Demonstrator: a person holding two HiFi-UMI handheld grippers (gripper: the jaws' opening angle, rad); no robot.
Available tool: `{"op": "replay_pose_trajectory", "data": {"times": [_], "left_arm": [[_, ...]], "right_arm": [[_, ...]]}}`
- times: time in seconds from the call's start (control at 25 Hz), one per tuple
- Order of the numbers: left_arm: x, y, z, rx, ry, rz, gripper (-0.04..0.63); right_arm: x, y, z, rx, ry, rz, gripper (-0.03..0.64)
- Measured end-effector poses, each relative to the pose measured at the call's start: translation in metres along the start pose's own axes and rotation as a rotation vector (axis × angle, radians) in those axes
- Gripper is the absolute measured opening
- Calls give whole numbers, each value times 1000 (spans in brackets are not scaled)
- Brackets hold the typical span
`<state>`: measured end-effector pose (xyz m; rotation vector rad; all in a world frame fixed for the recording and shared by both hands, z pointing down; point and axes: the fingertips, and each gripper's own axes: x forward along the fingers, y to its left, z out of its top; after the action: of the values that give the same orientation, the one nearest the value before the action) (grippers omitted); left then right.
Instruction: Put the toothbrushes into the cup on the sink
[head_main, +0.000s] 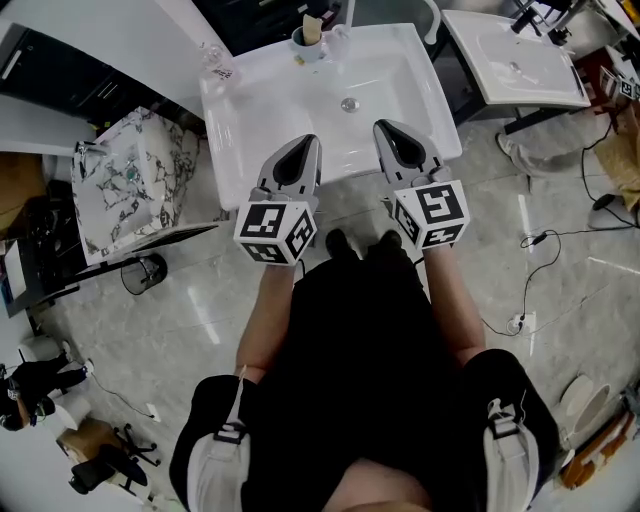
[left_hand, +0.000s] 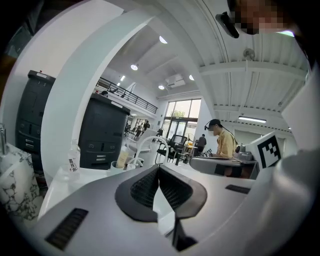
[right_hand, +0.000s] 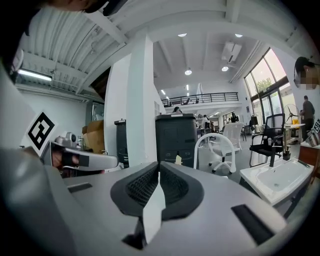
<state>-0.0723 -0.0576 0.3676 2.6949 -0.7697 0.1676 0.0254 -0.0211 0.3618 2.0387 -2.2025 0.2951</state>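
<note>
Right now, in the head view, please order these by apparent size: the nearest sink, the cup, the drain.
Largest to smallest:
1. sink
2. cup
3. drain
The cup stands farther away, yet looks clearly bigger than the drain.

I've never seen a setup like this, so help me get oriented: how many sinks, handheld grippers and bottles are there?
Sinks: 2
Grippers, left gripper and right gripper: 2
Bottles: 1
Total: 5

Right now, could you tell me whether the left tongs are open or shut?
Shut: the left tongs meet at their tips, nothing between them.
</note>
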Motion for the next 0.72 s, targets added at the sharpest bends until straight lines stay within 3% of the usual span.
{"op": "replay_pose_trajectory", "data": {"times": [0.72], "left_arm": [[-11, -13, 1, 29, -20, 11, 15]], "right_arm": [[-17, 14, 4, -24, -12, 38, 31]]}}
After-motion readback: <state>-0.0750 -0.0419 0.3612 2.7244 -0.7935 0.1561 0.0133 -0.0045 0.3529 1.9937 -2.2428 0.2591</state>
